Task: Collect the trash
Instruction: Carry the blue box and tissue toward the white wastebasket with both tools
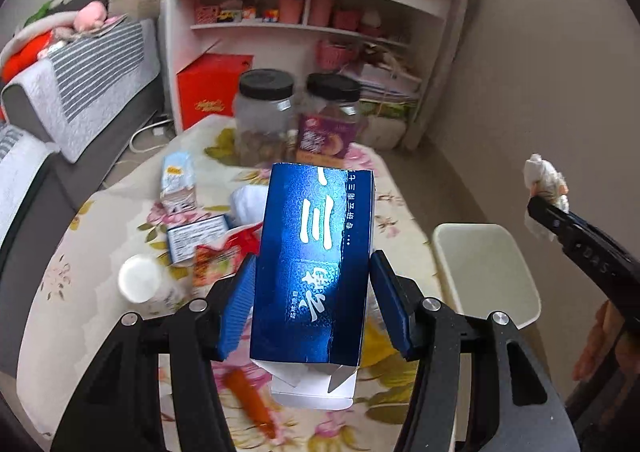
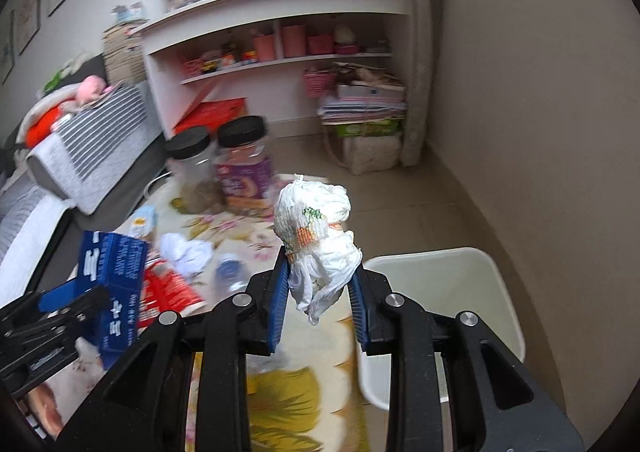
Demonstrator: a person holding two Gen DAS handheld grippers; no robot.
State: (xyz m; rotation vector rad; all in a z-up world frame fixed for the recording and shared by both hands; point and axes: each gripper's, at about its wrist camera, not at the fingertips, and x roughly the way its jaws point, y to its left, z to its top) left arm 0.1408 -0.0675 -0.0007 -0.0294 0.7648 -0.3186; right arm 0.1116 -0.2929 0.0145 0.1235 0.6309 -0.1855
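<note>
While both grippers are loaded and raised above the table point(image 1: 120, 212), the main risk is missing the white bin point(image 1: 486, 272), which stands on the floor just beside the table's right edge. Its opening is modest, so a release made too far over the tablecloth would likely land trash back on the table or the floor.

Next biggest: the blue box point(image 1: 316, 260). The left gripper point(image 1: 312, 304) is clamped on its sides near the lower half, and the box is long, glossy and empty-looking, with its bottom flap open. Squeezed too hard it may crush; held loosely it may pivot or slip out. It also sits over the table, well apart from the bin, so it needs a sideways carry past the right arm, and the two grippers could knock each other.

Smaller: the crumpled white wad point(image 2: 316, 236), tissue or plastic, cannot tell which. The right gripper point(image 2: 320, 296) is closed on its lower part, near the bin's rim. It is light and may cling to the pads point(image 2: 280, 292) on release, or drift outside.

Smallest: loose wrappers and the small bottle point(image 1: 140, 284) left on the table could get swept off by a low pass.
</note>
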